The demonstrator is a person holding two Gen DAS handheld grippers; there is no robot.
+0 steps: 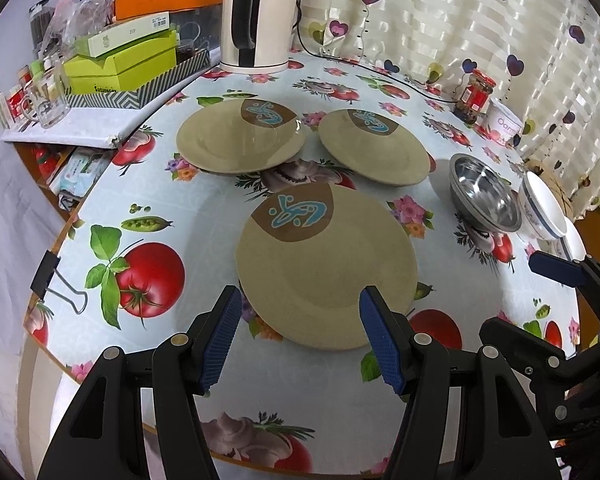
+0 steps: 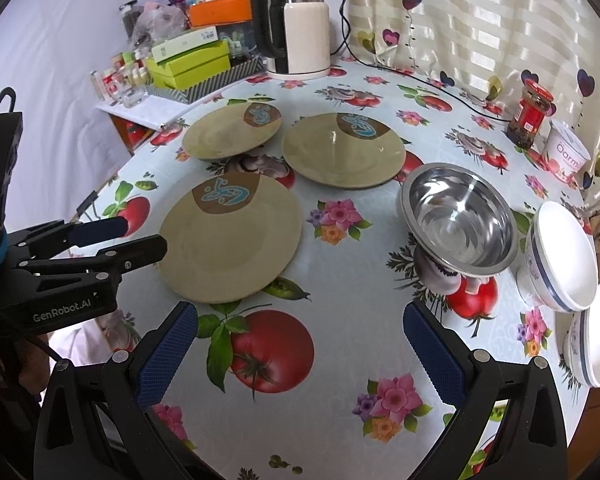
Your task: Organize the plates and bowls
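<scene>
Three tan plates with a brown-and-blue motif lie apart on the round table: a near plate (image 1: 326,266) (image 2: 229,236), a far left plate (image 1: 239,138) (image 2: 231,132) and a far right plate (image 1: 374,146) (image 2: 342,150). A steel bowl (image 1: 484,194) (image 2: 460,218) stands right of them. Two white bowls with blue rims, one (image 1: 542,210) (image 2: 562,258) and another (image 2: 594,340), sit at the right edge. My left gripper (image 1: 300,336) is open and empty, its fingers either side of the near plate's front rim. My right gripper (image 2: 300,354) is open and empty above the bare tablecloth.
A white kettle (image 1: 257,20) (image 2: 300,28) with its cord stands at the back. Green boxes (image 1: 123,64) and a glass mug (image 1: 49,100) crowd the back left shelf. A red-lidded jar (image 2: 532,114) and a yoghurt tub (image 2: 566,154) stand by the curtain.
</scene>
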